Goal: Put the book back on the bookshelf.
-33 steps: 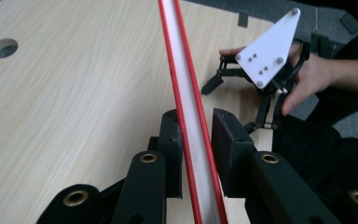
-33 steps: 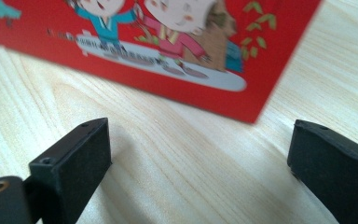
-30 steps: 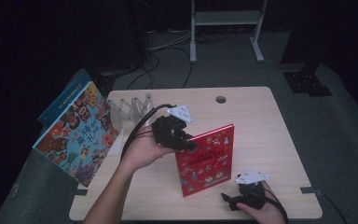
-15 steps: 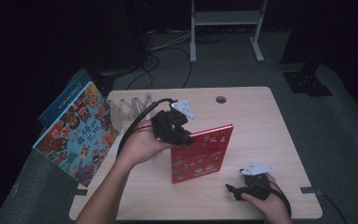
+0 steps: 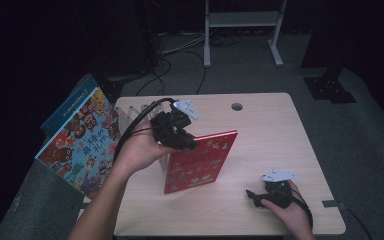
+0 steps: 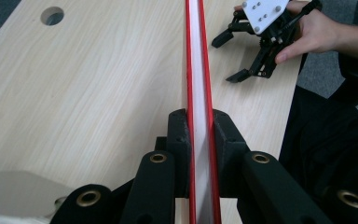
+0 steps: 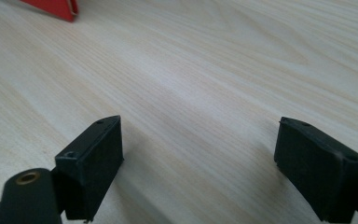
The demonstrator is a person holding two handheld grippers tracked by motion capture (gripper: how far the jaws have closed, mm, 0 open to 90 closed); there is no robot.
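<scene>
- Left gripper view: my left gripper (image 6: 199, 135) is clamped on the red book (image 6: 198, 70), pads pressing both covers, its page edge running straight ahead of the jaws above the table (image 6: 84, 88)
- High view: the book (image 5: 200, 162) stands on edge, just right of that gripper (image 5: 189, 145)
- My right gripper (image 5: 252, 196) is empty; its jaws, just opening a little, are spread over bare wood, well right of the book

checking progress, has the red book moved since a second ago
Yes. The red book, shut in the left claw, has tipped up on edge and shifted left, away from the table hole.
</scene>
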